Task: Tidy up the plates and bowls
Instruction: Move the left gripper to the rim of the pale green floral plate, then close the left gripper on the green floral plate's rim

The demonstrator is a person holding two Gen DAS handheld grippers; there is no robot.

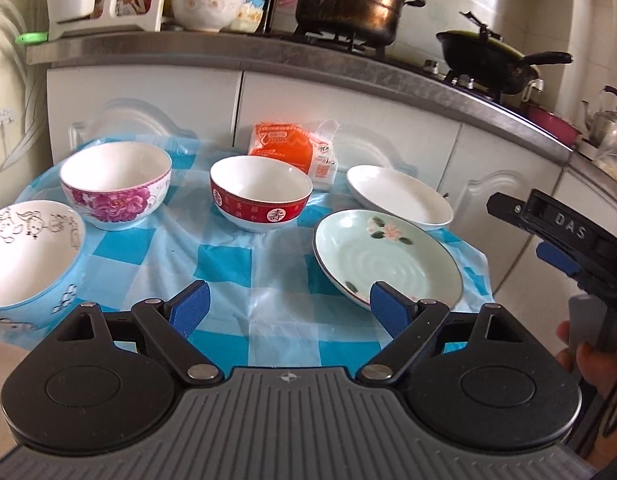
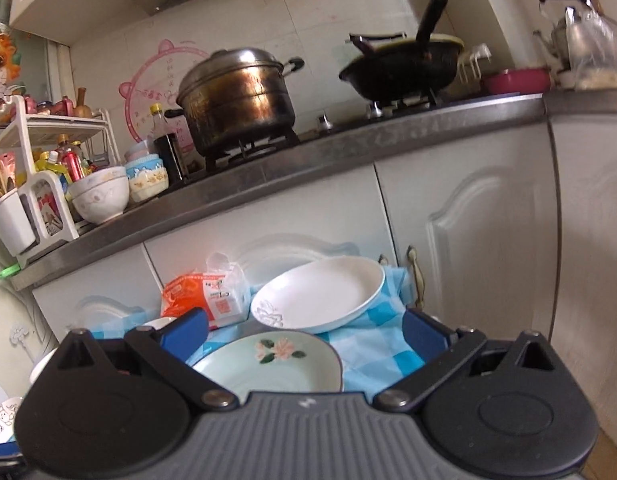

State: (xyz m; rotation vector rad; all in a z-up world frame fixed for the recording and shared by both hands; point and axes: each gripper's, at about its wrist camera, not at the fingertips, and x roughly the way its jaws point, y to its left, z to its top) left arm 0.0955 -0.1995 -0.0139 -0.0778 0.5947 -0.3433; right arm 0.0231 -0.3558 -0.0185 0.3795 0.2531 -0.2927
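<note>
On the blue checked cloth point(image 1: 244, 276) stand three bowls: a cartoon-print bowl point(image 1: 26, 256) at the left edge, a pink-peony bowl point(image 1: 115, 184) and a red-banded bowl point(image 1: 260, 192). To their right lie a pale green flower plate point(image 1: 386, 258) point(image 2: 268, 364) and a white plate point(image 1: 398, 196) point(image 2: 320, 294). My left gripper point(image 1: 288, 312) hovers open over the cloth's near side, holding nothing. My right gripper point(image 2: 304, 334) is open above the green plate, with the white plate just beyond. From the left wrist view, the right gripper's body point(image 1: 564, 236) shows at the right edge, held by a hand.
An orange and white packet point(image 1: 296, 152) point(image 2: 204, 292) lies at the back of the cloth against white cabinet doors point(image 1: 348, 116). Above, the counter point(image 2: 348, 148) carries a steel pot point(image 2: 236, 96), a black wok point(image 2: 404, 68), stacked bowls point(image 2: 104, 196), a rack and a kettle.
</note>
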